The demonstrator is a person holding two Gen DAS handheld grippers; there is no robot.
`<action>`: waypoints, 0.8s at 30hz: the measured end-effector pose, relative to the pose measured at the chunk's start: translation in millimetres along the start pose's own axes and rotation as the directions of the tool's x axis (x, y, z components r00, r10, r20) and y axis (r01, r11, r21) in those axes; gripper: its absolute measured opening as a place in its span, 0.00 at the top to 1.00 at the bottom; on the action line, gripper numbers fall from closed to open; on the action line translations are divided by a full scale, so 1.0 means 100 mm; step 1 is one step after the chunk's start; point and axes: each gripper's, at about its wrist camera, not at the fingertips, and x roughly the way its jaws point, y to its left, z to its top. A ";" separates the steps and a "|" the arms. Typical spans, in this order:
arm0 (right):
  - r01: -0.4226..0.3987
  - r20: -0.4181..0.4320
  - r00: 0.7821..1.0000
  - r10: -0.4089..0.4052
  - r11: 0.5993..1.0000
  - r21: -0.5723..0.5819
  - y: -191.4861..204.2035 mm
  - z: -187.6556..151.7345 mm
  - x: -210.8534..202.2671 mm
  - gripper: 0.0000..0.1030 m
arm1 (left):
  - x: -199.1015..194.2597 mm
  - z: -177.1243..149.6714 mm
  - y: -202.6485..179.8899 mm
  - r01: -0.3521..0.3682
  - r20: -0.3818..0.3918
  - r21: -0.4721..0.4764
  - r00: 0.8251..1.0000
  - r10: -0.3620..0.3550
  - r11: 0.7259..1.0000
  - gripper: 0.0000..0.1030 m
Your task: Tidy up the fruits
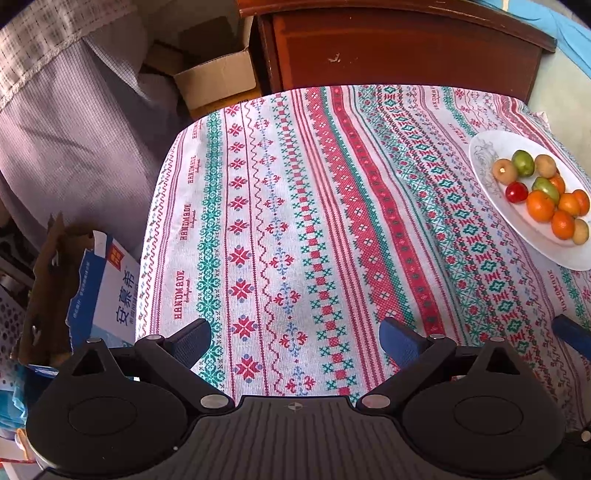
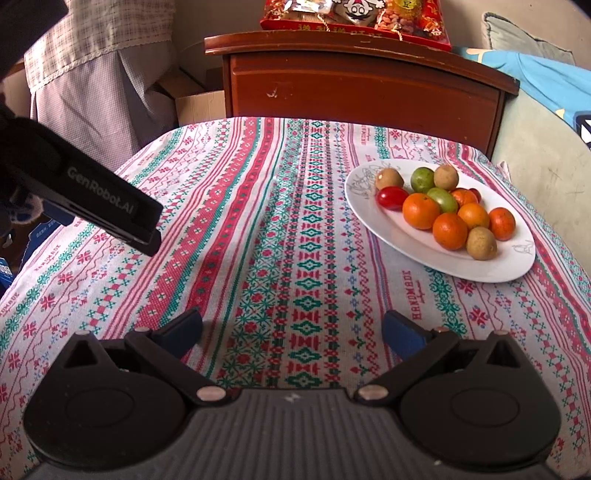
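A white oval plate [image 2: 413,254] holds mixed small fruit: several oranges [image 2: 421,211], red cherry tomatoes [image 2: 391,197], green fruits [image 2: 422,179] and brownish round fruits [image 2: 481,243]. The same plate [image 1: 480,155] sits at the right edge of the left wrist view. My right gripper [image 2: 291,332] is open over the patterned tablecloth, with the plate ahead and to its right; nothing lies between its fingers. My left gripper [image 1: 295,338] is also open over bare cloth, far left of the plate. The right gripper's blue fingertip [image 1: 570,330] pokes into the left wrist view.
The table wears a red, green and white cross-stitch cloth [image 2: 258,221]. A dark wooden cabinet [image 2: 362,85] stands behind it, with red snack bags [image 2: 354,14] on top. Cardboard boxes [image 1: 214,74], a blue carton [image 1: 110,288] and a hanging curtain [image 1: 74,110] crowd the left side.
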 end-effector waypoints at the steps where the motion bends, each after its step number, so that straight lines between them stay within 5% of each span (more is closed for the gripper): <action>1: 0.000 0.000 1.000 0.000 1.000 0.000 0.00 0.00 0.00 0.00 | 0.03 0.00 0.00 -0.001 -0.007 -0.002 1.000 0.001 1.000 0.04; 24: 0.000 0.000 1.000 0.000 1.000 0.001 0.00 0.00 0.00 0.00 | 0.22 -0.02 0.04 0.032 0.027 -0.036 0.999 -0.031 0.999 0.03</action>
